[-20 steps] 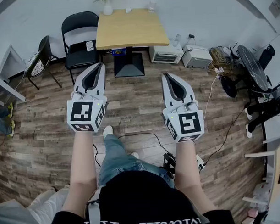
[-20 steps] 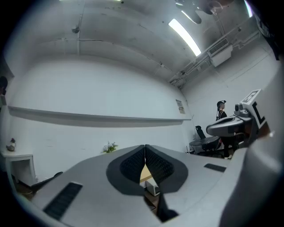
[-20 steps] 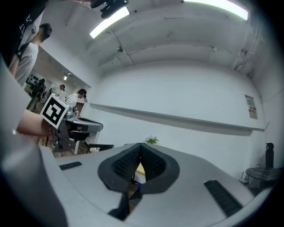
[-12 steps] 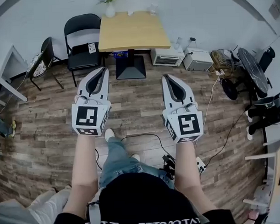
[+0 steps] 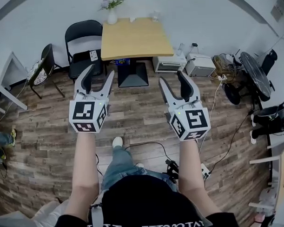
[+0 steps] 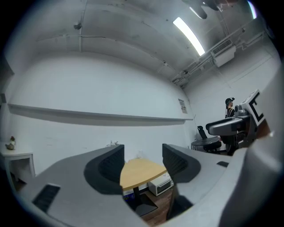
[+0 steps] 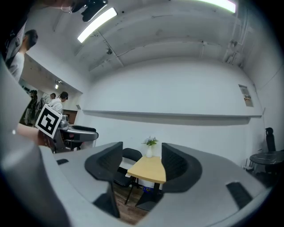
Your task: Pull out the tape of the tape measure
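Observation:
No tape measure shows in any view. Both grippers are held out level above the wooden floor, well short of the wooden table (image 5: 135,39). My left gripper (image 5: 99,74) is open with nothing between its jaws. My right gripper (image 5: 172,78) is open and empty too. In the left gripper view the left gripper (image 6: 143,155) frames the table (image 6: 140,173) in the gap between its jaws. The right gripper (image 7: 142,155) frames the table (image 7: 151,168) and a white vase of flowers (image 7: 150,148) the same way.
The vase (image 5: 111,14) stands at the table's far edge. A black chair (image 5: 83,43) stands left of the table and a second chair (image 5: 40,65) further left. White appliances (image 5: 169,63) sit on the floor by the wall. A cable (image 5: 148,145) lies by my feet.
Both grippers' jaws stood shut in the earlier frames and now stand open. The table and chairs have shifted slightly lower in the head view.

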